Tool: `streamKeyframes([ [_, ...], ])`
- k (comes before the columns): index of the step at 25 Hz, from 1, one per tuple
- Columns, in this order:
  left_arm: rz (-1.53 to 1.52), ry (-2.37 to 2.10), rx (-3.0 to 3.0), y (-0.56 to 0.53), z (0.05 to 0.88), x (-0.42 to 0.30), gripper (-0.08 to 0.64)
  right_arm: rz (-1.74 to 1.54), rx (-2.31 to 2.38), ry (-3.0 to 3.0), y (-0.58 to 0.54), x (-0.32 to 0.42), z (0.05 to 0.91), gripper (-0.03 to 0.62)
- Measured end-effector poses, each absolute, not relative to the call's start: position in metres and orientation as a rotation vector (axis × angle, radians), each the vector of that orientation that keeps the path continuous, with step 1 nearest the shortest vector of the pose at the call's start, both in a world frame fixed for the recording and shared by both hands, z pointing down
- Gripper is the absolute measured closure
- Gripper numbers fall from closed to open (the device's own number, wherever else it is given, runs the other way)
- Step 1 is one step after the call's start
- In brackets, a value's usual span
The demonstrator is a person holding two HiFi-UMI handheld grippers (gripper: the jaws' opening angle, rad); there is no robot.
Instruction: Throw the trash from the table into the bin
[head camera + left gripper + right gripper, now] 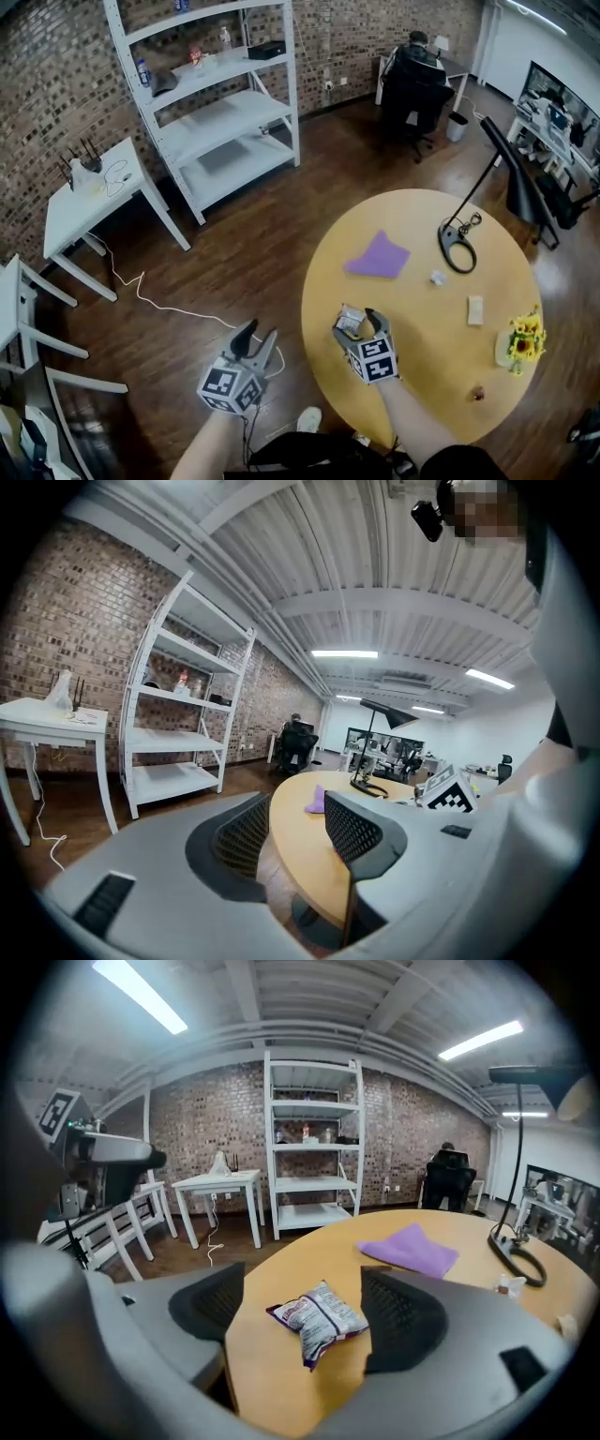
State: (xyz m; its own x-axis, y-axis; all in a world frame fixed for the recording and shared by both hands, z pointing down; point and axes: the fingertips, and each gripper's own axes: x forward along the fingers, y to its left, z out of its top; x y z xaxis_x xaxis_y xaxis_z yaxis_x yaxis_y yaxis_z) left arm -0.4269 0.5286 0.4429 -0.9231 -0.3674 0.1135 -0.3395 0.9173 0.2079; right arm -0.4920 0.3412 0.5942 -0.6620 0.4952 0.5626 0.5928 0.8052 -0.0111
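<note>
Right gripper [361, 321]: jaws wide around chip packet [317, 1319]
Chip packet: by table [314, 300] edge
Left gripper [255, 339]: jaws apart, empty, over floor [244, 253]

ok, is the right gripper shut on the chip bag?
No: the right gripper's jaws stand wide apart, and the chip bag lies unclamped on the table between them.

White shelving [225, 117] against brick wall [56, 84], black desk lamp [518, 183], yellow flowers [525, 337]
</note>
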Motion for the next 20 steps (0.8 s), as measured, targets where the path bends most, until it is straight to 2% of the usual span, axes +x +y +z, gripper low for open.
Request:
streamKeyframes([
  [2, -0.288, -2.915, 0.520, 0.543, 0.449, -0.423, 0.380, -0.294, -0.815, -2.363, 0.350, -0.499, 0.619, 0.181],
  [3, -0.291, -2.909, 0.511, 0.549, 0.452, -0.420, 0.380, -0.321, -0.818, -2.333, 0.353, -0.503, 0.630, 0.140],
  [15, -0.341, -2.809, 0.504, 0.566, 0.494, -0.404, 0.380, -0.406, -0.765, -2.207, 0.349, -0.519, 0.684, 0.143],
  [17, -0.346, -2.799, 0.514, 0.565, 0.500, -0.403, 0.380, -0.366, -0.769, -2.212, 0.346, -0.515, 0.691, 0.174],
  [20, -0.344, -2.775, 0.530, 0.561, 0.508, -0.401, 0.380, -0.378, -0.768, -2.215, 0.343, -0.512, 0.689, 0.301],
])
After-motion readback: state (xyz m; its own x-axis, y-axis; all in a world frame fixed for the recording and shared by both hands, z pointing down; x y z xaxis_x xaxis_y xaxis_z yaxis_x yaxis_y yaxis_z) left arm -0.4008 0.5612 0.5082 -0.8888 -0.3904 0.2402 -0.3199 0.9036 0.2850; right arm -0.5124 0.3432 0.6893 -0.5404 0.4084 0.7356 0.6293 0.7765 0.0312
